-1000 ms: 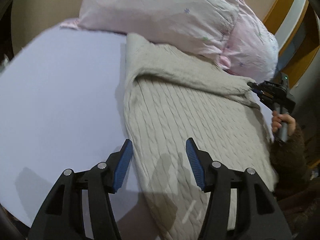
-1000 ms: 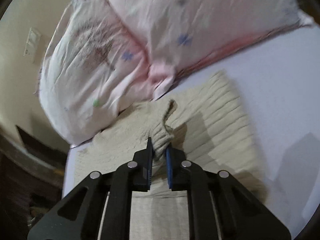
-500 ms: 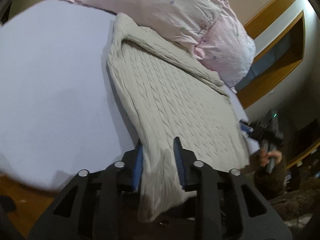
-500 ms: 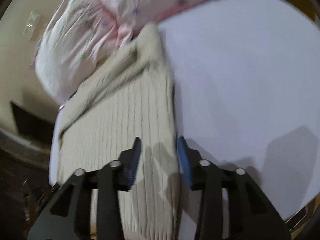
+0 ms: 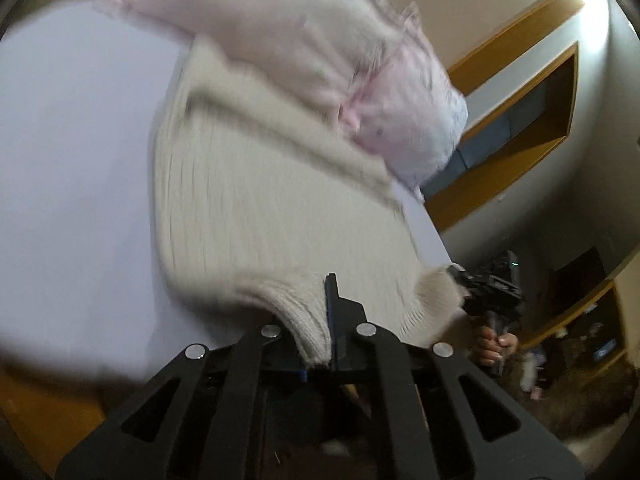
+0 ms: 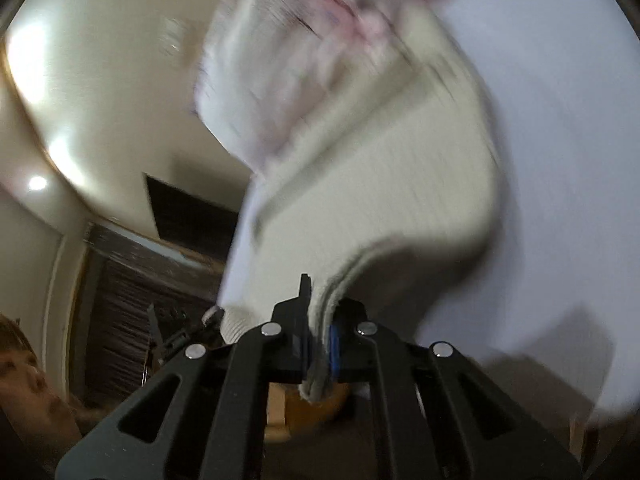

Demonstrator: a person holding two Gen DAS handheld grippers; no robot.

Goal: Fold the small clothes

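A cream cable-knit sweater (image 5: 272,200) lies on the pale lilac bed sheet (image 5: 72,160), its far end against the pink pillows. My left gripper (image 5: 320,316) is shut on the sweater's near hem, which is lifted off the sheet. My right gripper (image 6: 318,320) is shut on the other near corner of the sweater (image 6: 392,168), also lifted. The right gripper also shows in the left wrist view (image 5: 460,280), gripping that corner. Both views are motion-blurred.
Two pink pillows (image 5: 320,52) lie at the head of the bed, also in the right wrist view (image 6: 304,60). Wooden wall trim (image 5: 512,92) stands beyond. The sheet's near edge (image 6: 540,360) drops off by the grippers. The person's face (image 6: 20,372) is at the lower left.
Both grippers have closed on the sweater's near hem and raised it off the sheet. A second ago the right gripper held a sleeve and the left was open.
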